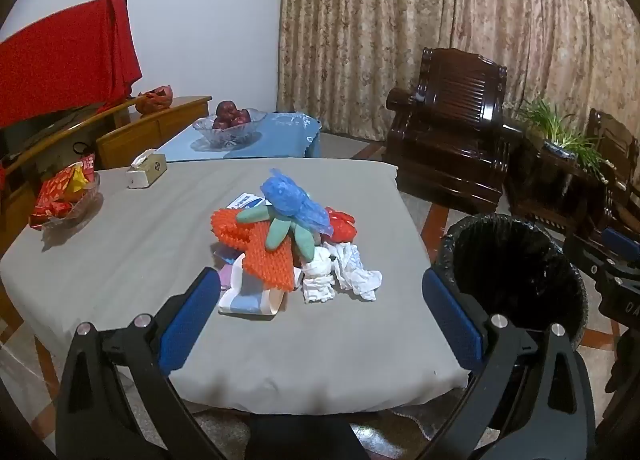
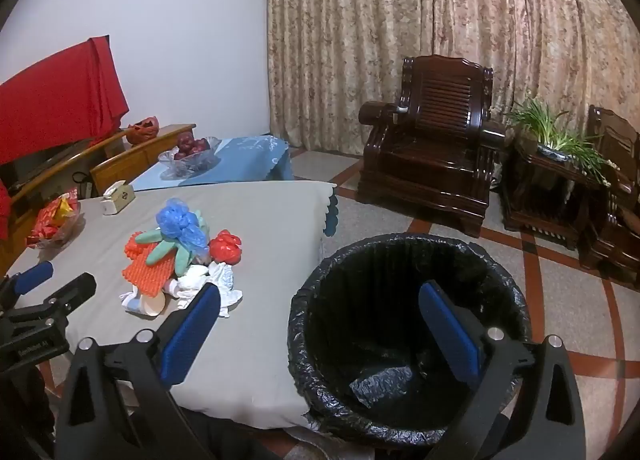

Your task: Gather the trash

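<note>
OK, both grippers are hanging wide, empty: left gripper (image 1: 320,300) facing the trash pile (image 1: 288,240), right gripper (image 2: 320,324) over the lined bin (image 2: 408,336), likely staging.

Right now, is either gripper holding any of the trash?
No, the left gripper and right gripper are both open and empty, and the trash pile sits untouched on the table.

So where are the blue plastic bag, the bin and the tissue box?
blue plastic bag (image 1: 294,200), left wrist view, crumpled middle.
bin (image 2: 308,280), right wrist view, left rim of liner.
tissue box (image 1: 146,172), left wrist view, side face.
</note>
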Available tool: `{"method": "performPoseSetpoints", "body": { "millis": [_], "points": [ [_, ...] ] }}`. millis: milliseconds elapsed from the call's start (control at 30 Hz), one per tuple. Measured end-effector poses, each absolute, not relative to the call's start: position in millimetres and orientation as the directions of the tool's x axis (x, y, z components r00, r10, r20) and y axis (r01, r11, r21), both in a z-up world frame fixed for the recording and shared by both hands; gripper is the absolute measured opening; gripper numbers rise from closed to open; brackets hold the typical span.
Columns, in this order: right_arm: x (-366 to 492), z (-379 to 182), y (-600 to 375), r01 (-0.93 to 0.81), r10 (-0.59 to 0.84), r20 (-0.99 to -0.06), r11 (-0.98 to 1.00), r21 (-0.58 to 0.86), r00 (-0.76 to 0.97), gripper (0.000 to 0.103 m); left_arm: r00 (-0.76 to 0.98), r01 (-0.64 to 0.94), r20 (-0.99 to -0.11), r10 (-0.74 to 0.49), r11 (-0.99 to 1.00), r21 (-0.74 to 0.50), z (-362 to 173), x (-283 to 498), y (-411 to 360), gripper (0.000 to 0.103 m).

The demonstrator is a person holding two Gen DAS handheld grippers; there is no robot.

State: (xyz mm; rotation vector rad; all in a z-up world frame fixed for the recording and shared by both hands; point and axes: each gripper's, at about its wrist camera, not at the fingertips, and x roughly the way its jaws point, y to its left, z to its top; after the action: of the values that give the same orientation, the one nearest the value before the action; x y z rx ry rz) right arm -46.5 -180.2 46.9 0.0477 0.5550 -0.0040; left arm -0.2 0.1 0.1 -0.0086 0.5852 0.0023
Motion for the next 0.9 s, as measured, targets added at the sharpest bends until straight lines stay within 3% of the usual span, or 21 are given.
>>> {"method": "performPoseSetpoints", "body": {
  "millis": [900],
  "points": [
    [-46.3,47.8,-178.3,0.014,0.009,-0.522,0.999,0.040,0.853,0.097,0.835,-0.004,-0.550,-0.002,1.000,-0.010,0.3,1.9,1.5,0.098]
  ]
}}
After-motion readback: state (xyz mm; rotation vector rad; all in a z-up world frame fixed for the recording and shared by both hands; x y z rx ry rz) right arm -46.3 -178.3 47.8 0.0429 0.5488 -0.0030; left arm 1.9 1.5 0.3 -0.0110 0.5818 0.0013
